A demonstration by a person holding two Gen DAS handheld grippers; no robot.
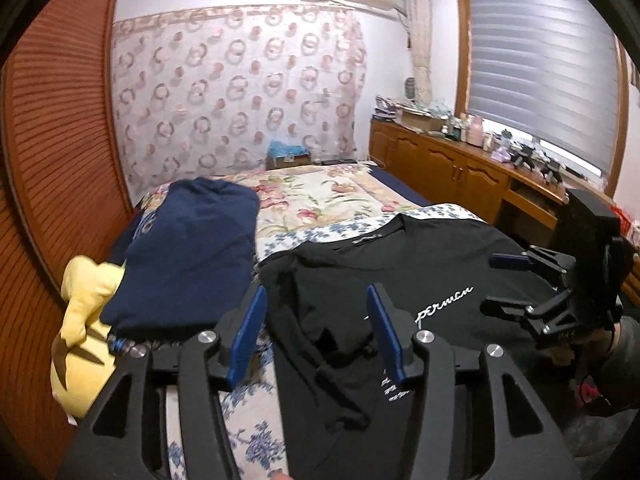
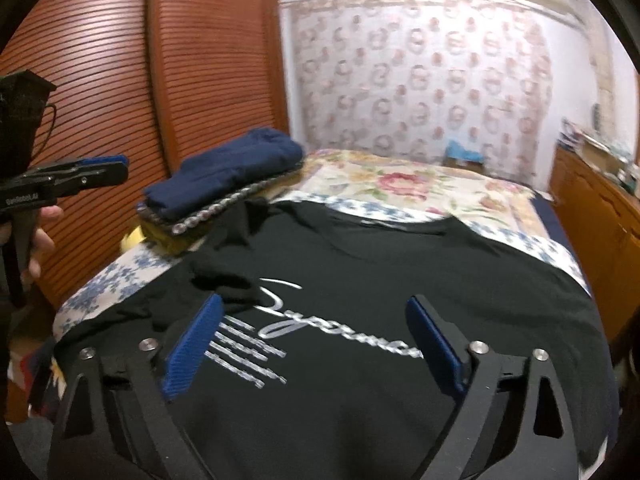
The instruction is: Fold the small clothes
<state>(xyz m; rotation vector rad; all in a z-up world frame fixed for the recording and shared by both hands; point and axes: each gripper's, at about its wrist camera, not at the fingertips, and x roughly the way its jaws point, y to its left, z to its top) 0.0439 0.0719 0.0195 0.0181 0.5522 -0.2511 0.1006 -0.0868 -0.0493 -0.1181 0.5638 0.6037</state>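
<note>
Hovering over black T-shirt (image 2: 360,280): left tongs (image 1: 318,320), right tongs (image 2: 316,340) both released, tilted down.

We've got silver script across the black shirt (image 2: 360,280), something like "Supermen", though we can't make out the ending; the lines beside it are too blurred. On the left claw (image 2: 102,172), small white lettering, unreadable to us.
</note>
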